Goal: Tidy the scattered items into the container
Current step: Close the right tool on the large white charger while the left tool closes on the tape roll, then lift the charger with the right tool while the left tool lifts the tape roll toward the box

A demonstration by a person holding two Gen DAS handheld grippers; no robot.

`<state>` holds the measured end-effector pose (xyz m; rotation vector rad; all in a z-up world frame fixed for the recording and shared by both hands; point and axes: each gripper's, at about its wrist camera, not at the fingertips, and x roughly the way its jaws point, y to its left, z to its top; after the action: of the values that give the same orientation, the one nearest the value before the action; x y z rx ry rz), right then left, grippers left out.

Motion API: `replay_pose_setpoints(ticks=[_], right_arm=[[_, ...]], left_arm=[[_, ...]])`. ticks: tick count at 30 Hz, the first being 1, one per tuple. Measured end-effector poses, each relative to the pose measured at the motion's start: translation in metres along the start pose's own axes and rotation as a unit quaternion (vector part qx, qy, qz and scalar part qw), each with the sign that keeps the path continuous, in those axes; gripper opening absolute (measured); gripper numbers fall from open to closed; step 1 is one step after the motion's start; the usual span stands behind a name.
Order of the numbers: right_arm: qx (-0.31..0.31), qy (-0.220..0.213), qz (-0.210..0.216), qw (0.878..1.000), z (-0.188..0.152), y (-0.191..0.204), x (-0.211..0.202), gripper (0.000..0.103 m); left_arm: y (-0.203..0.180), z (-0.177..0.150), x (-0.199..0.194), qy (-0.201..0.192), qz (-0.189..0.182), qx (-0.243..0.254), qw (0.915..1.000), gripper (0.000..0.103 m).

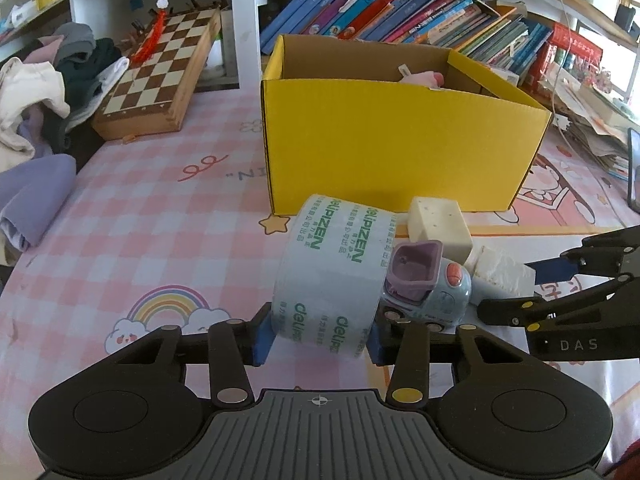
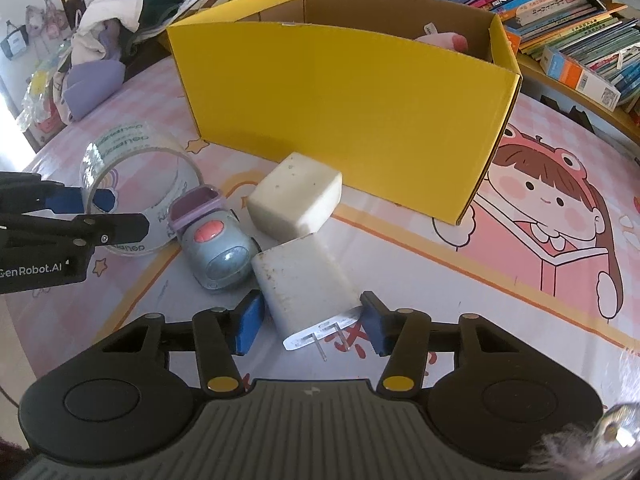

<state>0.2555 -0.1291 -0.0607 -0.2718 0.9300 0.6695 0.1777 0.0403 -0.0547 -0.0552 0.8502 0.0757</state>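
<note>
Left wrist view: pink checked tablecloth (image 1: 160,220), bookshelf (image 1: 400,12) behind; left gripper (image 1: 320,340) clamps tape roll (image 1: 332,272).

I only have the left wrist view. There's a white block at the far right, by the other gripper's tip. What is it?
Observer: A white charger; two metal prongs stick out of the end nearest the right gripper.
Operator: Is that gripper holding it?
Observer: It seems not: the jaws stand open, one finger on either side of the plug end.
Operator: Does the toy car touch it?
Observer: The toy car has its nose right beside the charger's left edge; I cannot tell if they touch.
</note>
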Motion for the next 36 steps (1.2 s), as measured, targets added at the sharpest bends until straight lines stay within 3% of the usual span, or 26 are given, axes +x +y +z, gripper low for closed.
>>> replay_pose_setpoints(ticks=[8, 10, 15, 29, 32, 34, 36], right_arm=[[-0.003, -0.005, -0.005, 1.0, 0.004, 0.002, 0.005, 0.053], [-0.009, -0.006, -0.006, 1.0, 0.004, 0.003, 0.005, 0.048], [0.009, 0.001, 0.001, 1.0, 0.003, -0.001, 0.0, 0.045], [0.053, -0.01, 0.024, 0.998, 0.006, -0.01, -0.046, 0.041], [0.055, -0.017, 0.026, 0.998, 0.009, -0.009, -0.054, 0.041], [0.055, -0.019, 0.027, 0.998, 0.01, -0.007, -0.057, 0.041], [0.054, -0.021, 0.029, 0.998, 0.01, -0.006, -0.06, 0.041]], left_arm=[[0.0, 0.001, 0.006, 0.002, -0.005, 0.005, 1.0, 0.043], [0.001, 0.0, 0.006, 0.001, -0.008, 0.003, 1.0, 0.042], [0.009, 0.003, 0.0, -0.007, -0.017, -0.015, 0.9997, 0.042], [0.064, 0.008, -0.029, -0.027, -0.057, -0.16, 0.9852, 0.038], [0.067, 0.014, -0.039, -0.042, -0.063, -0.164, 0.9835, 0.033], [0.068, 0.016, -0.042, -0.047, -0.07, -0.161, 0.9833, 0.005], [0.068, 0.014, -0.042, -0.045, -0.076, -0.161, 0.983, 0.005]])
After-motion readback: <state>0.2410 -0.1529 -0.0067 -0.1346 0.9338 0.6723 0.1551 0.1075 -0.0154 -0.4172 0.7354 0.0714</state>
